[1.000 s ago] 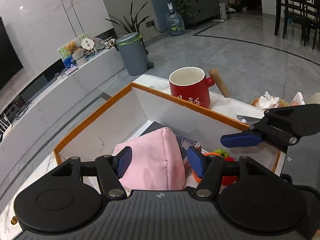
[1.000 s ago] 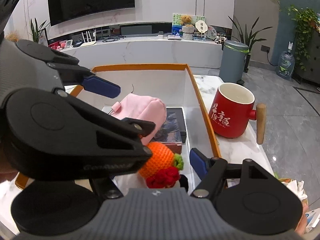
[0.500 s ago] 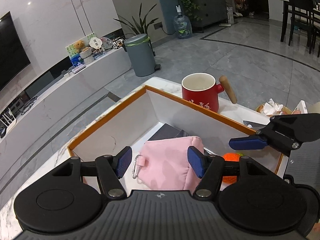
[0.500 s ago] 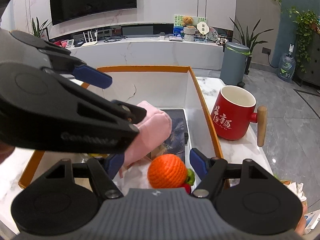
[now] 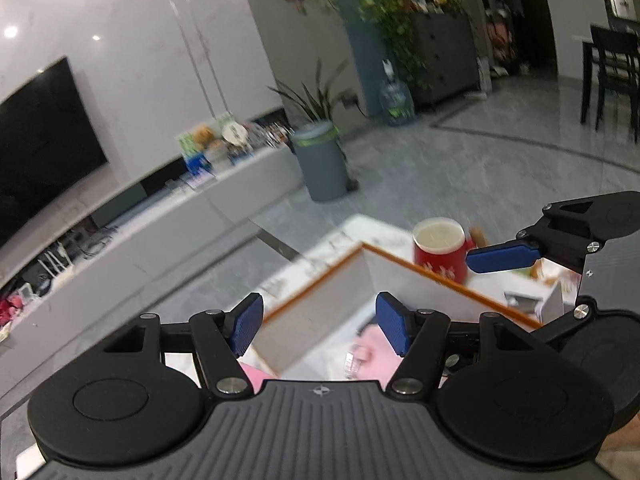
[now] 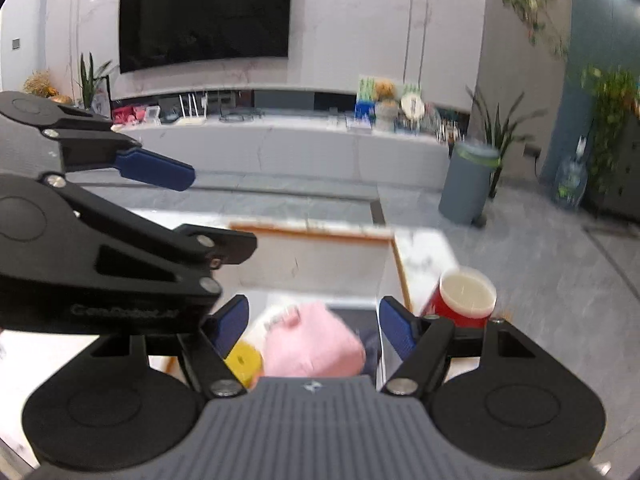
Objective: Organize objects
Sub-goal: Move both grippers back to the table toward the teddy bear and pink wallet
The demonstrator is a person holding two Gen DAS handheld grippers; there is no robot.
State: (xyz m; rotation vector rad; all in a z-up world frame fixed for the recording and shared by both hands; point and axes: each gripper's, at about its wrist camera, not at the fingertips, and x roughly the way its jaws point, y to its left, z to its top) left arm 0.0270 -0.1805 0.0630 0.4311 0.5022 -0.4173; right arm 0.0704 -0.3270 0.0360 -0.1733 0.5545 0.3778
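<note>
An orange-rimmed white box stands on the marble table. A pink pouch lies inside it, with a yellow thing beside it. My left gripper is open and empty, held above the box. My right gripper is open and empty above the pouch. Each gripper shows at the edge of the other's view. A red mug stands on the table just outside the box's right wall.
A grey bin stands on the floor beyond the table. A long white TV bench with a TV above it runs along the wall. Small items lie on the table at the right of the box.
Both grippers have lifted and tilted up away from the box contents; the pouch and mug now sit lower and smaller in view. The orange knitted toy has dropped out of sight.
</note>
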